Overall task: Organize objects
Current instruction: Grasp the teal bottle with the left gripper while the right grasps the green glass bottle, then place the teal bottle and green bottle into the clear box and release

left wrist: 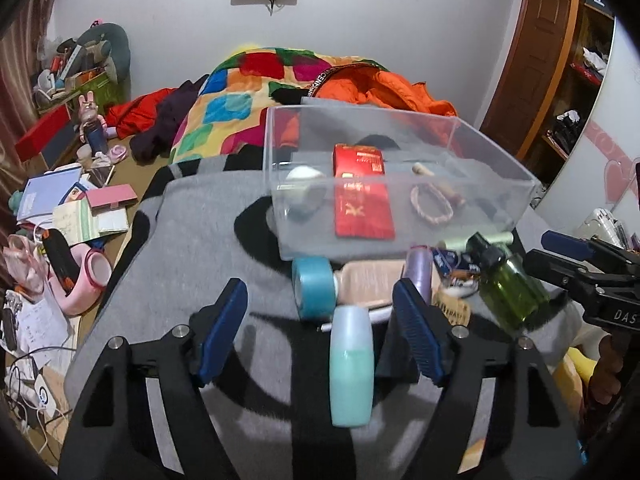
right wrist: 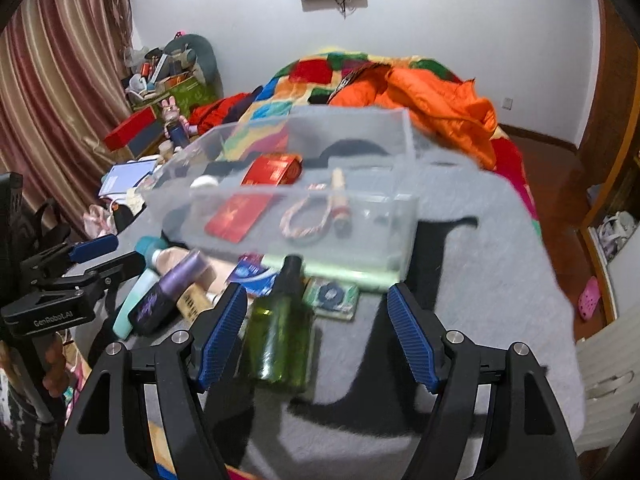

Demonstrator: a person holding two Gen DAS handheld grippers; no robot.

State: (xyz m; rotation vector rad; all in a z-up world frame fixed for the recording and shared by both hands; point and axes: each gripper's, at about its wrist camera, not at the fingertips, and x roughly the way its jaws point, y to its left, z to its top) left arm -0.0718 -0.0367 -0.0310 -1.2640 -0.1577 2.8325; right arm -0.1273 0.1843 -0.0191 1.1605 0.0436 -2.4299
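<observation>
A clear plastic box (left wrist: 472,152) stands on a grey cloth (left wrist: 192,248); it holds a red packet (left wrist: 362,208), a pink braided band (left wrist: 431,205), a white round thing and a wooden stick. It also shows in the right wrist view (right wrist: 404,216). My left gripper (left wrist: 320,332) is open around a white and mint bottle (left wrist: 351,364) lying between its fingers. My right gripper (right wrist: 318,332) is open, with a green bottle (right wrist: 280,340) lying by its left finger. A purple bottle (right wrist: 164,300), a blue tape roll (left wrist: 314,288) and small packets lie in front of the box.
A bed with a colourful quilt (left wrist: 240,92) and an orange jacket (right wrist: 436,96) lies behind the box. The floor at left holds books, papers, a pink item (left wrist: 86,280) and cables. A wooden door (left wrist: 540,48) and shelves stand at right.
</observation>
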